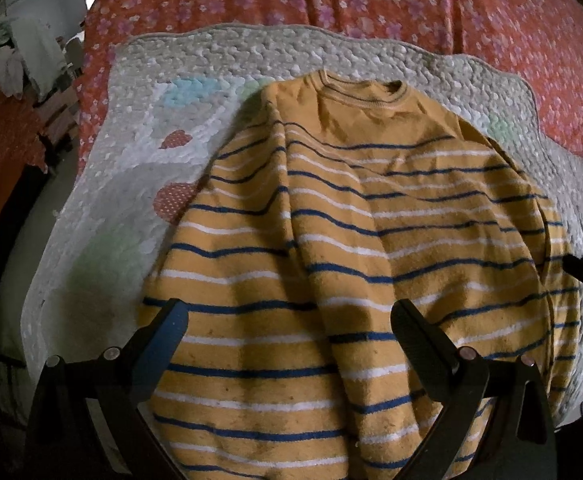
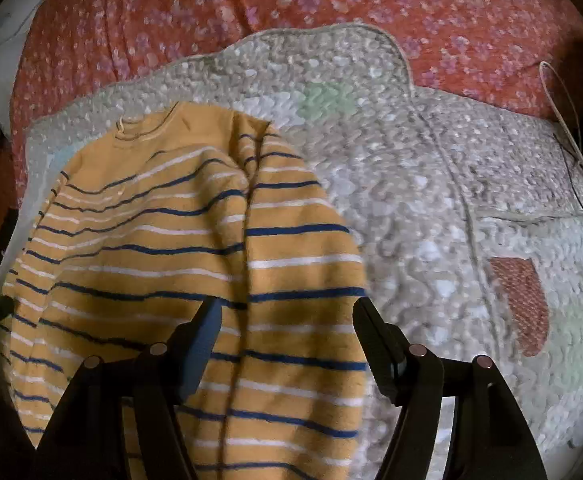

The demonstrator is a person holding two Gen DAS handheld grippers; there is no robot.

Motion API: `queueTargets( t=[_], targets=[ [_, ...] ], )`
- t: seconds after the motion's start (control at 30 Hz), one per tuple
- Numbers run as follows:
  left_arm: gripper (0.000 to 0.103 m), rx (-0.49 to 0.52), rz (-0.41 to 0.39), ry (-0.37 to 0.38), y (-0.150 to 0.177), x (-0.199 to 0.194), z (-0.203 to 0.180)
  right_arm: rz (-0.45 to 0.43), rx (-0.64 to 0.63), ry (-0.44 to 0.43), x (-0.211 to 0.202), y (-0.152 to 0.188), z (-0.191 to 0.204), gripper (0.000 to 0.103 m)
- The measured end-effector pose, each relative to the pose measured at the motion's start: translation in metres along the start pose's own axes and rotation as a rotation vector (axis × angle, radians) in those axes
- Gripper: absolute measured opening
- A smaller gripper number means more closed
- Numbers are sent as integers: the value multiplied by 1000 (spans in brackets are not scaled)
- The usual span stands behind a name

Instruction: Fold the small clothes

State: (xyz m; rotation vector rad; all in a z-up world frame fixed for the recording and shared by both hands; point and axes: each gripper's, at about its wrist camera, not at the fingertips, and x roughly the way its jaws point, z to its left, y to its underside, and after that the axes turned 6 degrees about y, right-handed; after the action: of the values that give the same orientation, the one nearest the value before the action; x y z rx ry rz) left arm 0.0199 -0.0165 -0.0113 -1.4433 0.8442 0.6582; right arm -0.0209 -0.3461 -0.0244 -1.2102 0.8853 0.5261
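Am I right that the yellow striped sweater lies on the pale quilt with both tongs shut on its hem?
Not quite: the sweater does lie on the quilt, but both wrist views show the left tongs and right tongs open, gripping nothing.

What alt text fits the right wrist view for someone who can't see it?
A yellow striped sweater lies on a white quilt, collar away from the camera, with both sides folded in over its middle. The right tool is open just above the sweater's right edge, holding nothing. A red floral bedspread lies beyond the quilt.
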Motion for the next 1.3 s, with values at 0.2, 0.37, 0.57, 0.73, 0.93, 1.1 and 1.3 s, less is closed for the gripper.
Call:
queueTargets(
  t=[0.2, 0.37, 0.57, 0.73, 0.93, 1.1, 1.3],
  targets=[
    [101, -5, -5, 10, -1, -4, 0, 56, -113, -18, 10, 20, 16, 62],
    [101, -4, -1, 6, -1, -5, -1, 72, -179, 42, 24, 24, 28, 32],
    [101, -19, -24, -2, -2, -8, 4, 2, -121, 81, -4, 8, 9, 2],
    [101, -42, -18, 8, -6, -4, 10, -57, -90, 307, -10, -41, -43, 1],
    [101, -52, -9, -1, -9, 0, 14, -40, -24, 696, 35, -107, -122, 0],
    [101, -78, -1, -8, -11, 0, 22, -40, 138, 495, 20, -110, -139, 6],
    [101, -136, -18, -12, -15, -7, 42, 51, 100, 306, 16, -62, -103, 66]
  ],
)
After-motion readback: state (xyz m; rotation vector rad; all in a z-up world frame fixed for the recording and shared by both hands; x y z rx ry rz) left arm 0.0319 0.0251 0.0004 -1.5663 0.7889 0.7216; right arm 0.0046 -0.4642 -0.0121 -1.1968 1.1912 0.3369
